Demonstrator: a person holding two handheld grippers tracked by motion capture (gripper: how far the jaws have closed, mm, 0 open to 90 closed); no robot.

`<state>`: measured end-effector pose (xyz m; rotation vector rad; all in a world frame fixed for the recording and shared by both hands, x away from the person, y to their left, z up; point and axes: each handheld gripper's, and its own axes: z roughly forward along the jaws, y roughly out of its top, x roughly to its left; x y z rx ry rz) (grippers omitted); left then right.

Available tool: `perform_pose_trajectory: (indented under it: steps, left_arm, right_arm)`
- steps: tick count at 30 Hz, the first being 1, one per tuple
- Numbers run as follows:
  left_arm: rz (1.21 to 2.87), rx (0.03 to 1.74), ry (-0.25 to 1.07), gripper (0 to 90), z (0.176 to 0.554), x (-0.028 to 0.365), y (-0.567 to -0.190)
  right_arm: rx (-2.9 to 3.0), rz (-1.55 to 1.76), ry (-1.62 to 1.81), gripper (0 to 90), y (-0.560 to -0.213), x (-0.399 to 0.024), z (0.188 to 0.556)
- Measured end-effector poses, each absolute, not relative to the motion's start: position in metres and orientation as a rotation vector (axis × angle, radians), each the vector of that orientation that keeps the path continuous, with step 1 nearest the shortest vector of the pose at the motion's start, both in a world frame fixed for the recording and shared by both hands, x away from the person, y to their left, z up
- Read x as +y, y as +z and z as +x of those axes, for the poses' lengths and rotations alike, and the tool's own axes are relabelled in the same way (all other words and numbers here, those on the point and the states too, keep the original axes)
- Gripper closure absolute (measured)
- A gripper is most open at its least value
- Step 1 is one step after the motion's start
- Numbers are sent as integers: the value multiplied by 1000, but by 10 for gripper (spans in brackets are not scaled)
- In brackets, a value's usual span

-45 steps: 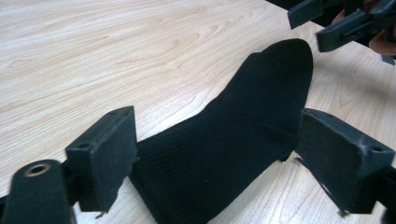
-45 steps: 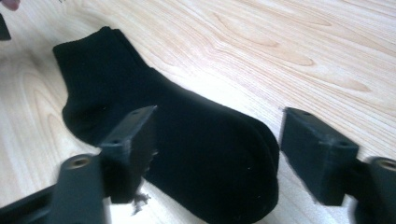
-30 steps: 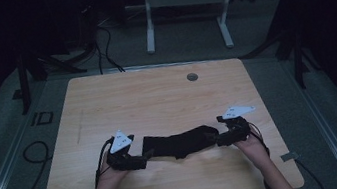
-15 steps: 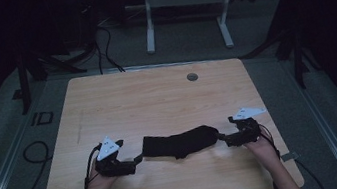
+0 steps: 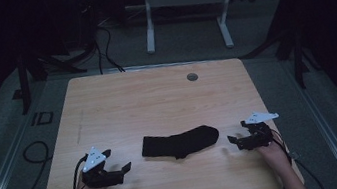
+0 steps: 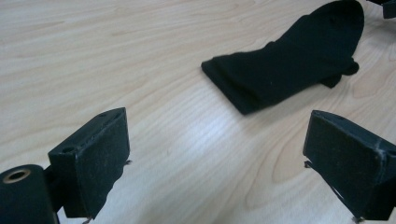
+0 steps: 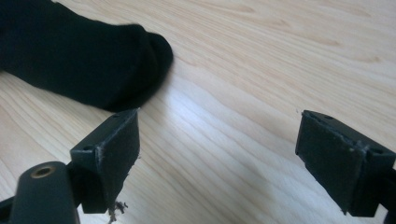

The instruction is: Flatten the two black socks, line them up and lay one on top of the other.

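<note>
A black sock lies flat on the wooden table, near its front middle. It looks like a pair laid one on the other; the cuff end faces my left gripper, the toe end my right gripper. Both grippers are open and hold nothing, each a short way off its end of the sock. In the left gripper view the sock lies ahead and to the right of the wide-open jaws. In the right gripper view the sock's toe lies just beyond the left jaw.
A small round grey grommet sits in the table near its far edge. Beyond the table stand a white frame and dark stands; cables run over the grey floor at the left. The table's far half is bare wood.
Both grippers have let go of the sock and drawn apart, the left one to the left, the right one to the right. The sock now lies still on the table.
</note>
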<state>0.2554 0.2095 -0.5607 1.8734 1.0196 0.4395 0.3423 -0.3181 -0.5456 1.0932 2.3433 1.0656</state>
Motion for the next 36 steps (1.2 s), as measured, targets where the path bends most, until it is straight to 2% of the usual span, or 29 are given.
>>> perform_pose_trajectory:
  steps: [18, 36]
  left_arm:
    - [1826, 1098, 481, 78, 229, 250, -565]
    - [1793, 1138, 478, 78, 209, 268, -565]
  right_arm:
    - [2293, 1207, 1059, 135, -554, -354, 320]
    - [2242, 1271, 1063, 135, -555, -367, 298]
